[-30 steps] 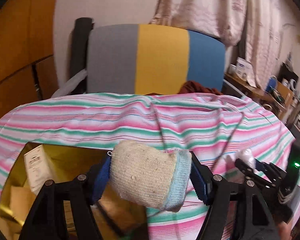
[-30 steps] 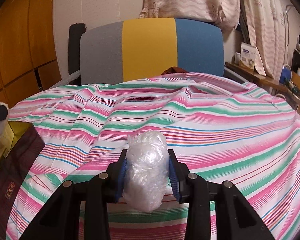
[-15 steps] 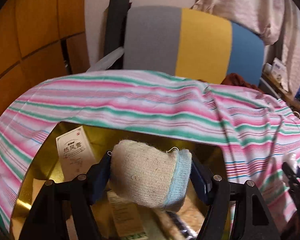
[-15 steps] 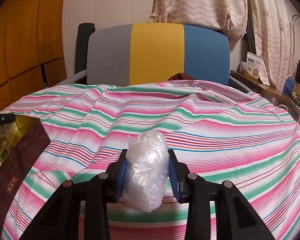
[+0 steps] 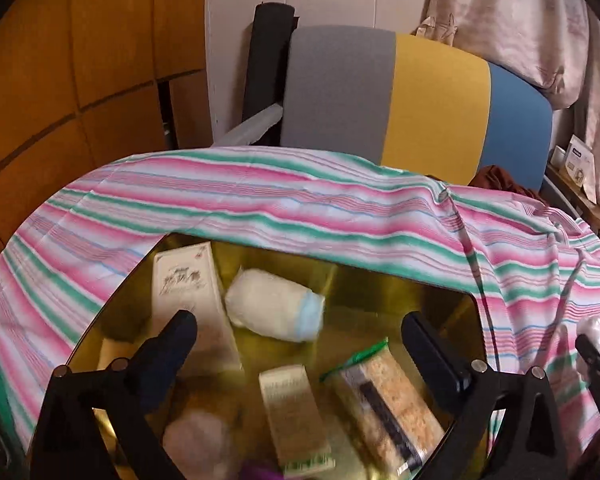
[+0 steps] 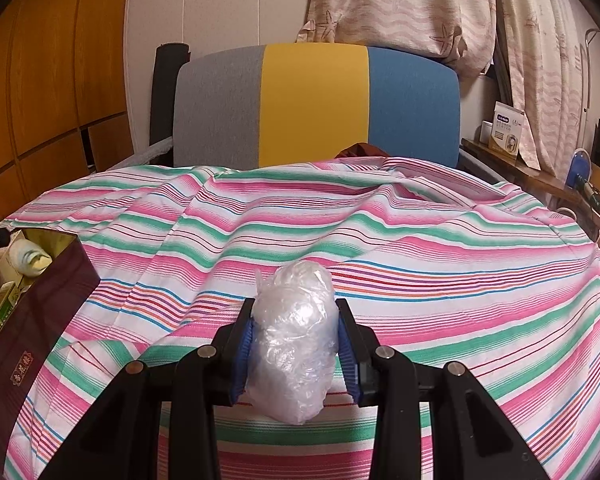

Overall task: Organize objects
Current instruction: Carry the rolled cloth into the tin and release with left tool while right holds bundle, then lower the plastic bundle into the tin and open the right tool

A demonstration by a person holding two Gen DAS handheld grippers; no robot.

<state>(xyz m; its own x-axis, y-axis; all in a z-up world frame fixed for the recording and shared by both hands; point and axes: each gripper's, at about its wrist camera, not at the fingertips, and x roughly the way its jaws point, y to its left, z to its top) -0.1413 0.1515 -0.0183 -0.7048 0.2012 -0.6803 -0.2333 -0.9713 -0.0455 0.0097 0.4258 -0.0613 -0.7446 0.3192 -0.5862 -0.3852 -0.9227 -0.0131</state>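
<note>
The left gripper point(image 5: 298, 338) hangs over the gold-lined box point(image 5: 396, 276), jaws spread wide and empty; the sock roll point(image 5: 274, 306) lies inside among cartons, blurred, so whether it has settled is unclear. To the right, over the striped cloth point(image 6: 420, 248), the right gripper point(image 6: 296, 344) clamps a crumpled plastic bag point(image 6: 296, 340), probably bound for the same box point(image 6: 40, 312).

We see a cloth point(image 6: 380, 240) striped pink, green and white (with thin blue and red lines), a chair back point(image 6: 316, 108) in grey, yellow and blue panels, a box point(image 5: 340, 280) gold inside, a cream sock point(image 5: 274, 310) with pale blue cuff, and a clear, whitish plastic bundle point(image 6: 296, 340).
</note>
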